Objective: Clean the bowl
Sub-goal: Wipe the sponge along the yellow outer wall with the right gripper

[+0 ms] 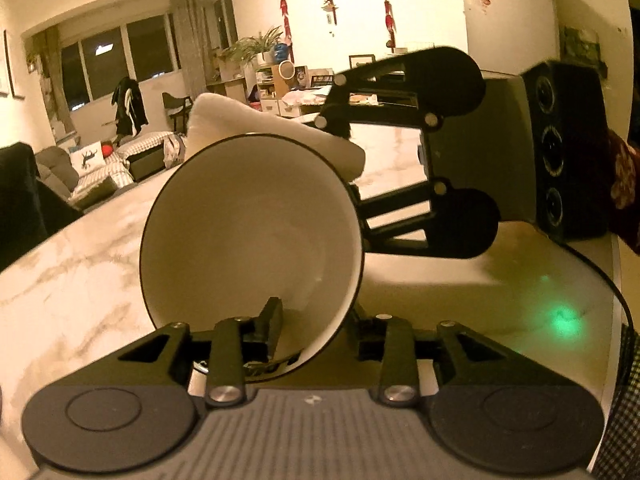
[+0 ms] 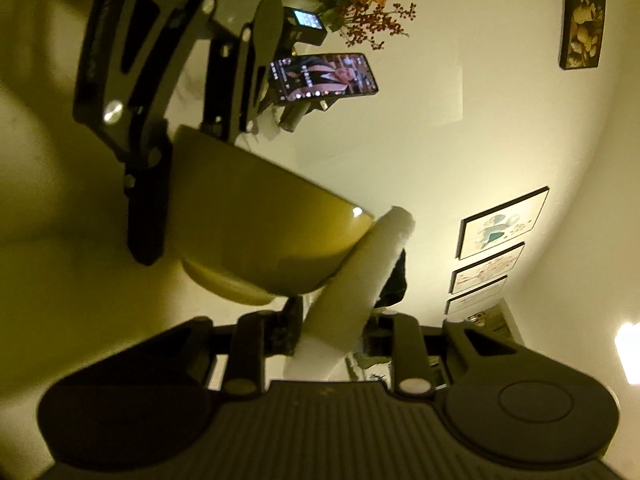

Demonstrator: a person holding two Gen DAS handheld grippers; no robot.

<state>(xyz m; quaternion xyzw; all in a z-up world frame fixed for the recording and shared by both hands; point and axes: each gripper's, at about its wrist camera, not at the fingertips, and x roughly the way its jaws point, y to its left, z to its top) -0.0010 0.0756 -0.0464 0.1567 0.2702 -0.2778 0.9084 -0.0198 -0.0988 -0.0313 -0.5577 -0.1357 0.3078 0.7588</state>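
Note:
A bowl (image 1: pixel 248 240), white inside with a dark rim, lies tipped on its side over the marble table (image 1: pixel 72 280), its mouth facing the left wrist camera. My left gripper (image 1: pixel 316 320) straddles its lowest rim, one finger inside and one outside, with a gap showing beside the inner pad. In the right wrist view the bowl (image 2: pixel 256 224) shows its yellowish outside, and a left finger (image 2: pixel 146 220) runs along it. My right gripper (image 2: pixel 344 300) is shut on a white sponge (image 2: pixel 360 264) that touches the bowl's rim. From the left wrist camera the sponge (image 1: pixel 240 120) rises behind the bowl's top edge.
A black speaker (image 1: pixel 568 152) stands at the table's right end, with a cable and a green light spot (image 1: pixel 564 316) in front of it. A lit phone (image 2: pixel 324 76) on a stand and a flower vase (image 2: pixel 360 12) sit beyond the bowl. Framed pictures hang on the wall.

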